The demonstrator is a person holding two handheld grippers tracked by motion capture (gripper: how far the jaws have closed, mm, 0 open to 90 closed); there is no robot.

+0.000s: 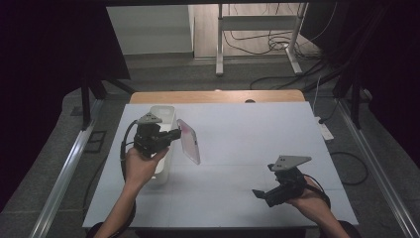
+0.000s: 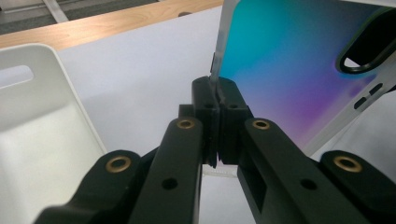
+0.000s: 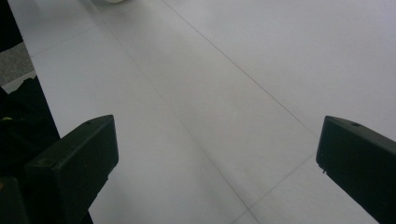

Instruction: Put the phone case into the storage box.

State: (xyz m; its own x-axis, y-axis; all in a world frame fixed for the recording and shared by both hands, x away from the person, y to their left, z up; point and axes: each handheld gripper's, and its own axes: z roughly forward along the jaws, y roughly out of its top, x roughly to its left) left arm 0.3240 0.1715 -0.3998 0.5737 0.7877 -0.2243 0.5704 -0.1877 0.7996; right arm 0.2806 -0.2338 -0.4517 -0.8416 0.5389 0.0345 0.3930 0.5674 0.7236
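Left hand-held gripper [image 2: 218, 100] clamped tight on the thin edge of a phone case [image 1: 189, 141], jaws pinched together with only that edge between them. Case lifted clear of the table [image 1: 257, 148], hanging tilted in the air just beside the white bin [image 1: 163, 113] that stands at the table's left side, near the far edge. Seen from the left gripper view, an iridescent blue-to-purple face on the phone case [image 2: 280, 70], with a camera cut-out toward the upper corner, and the bin's pale inside wall and handle slot [image 2: 18, 77] close by on the left. Right hand-held gripper [image 1: 270, 194] held low over the near right part of the table, well apart from case and bin, jaws spread wide with nothing between them but bare white surface. Judged from this: pick-up done, case secured and raised, bin within easy reach. Probably left to do: carrying the case over the bin's rim, lowering it in, then letting go. Contents of the bin hard to tell from here.
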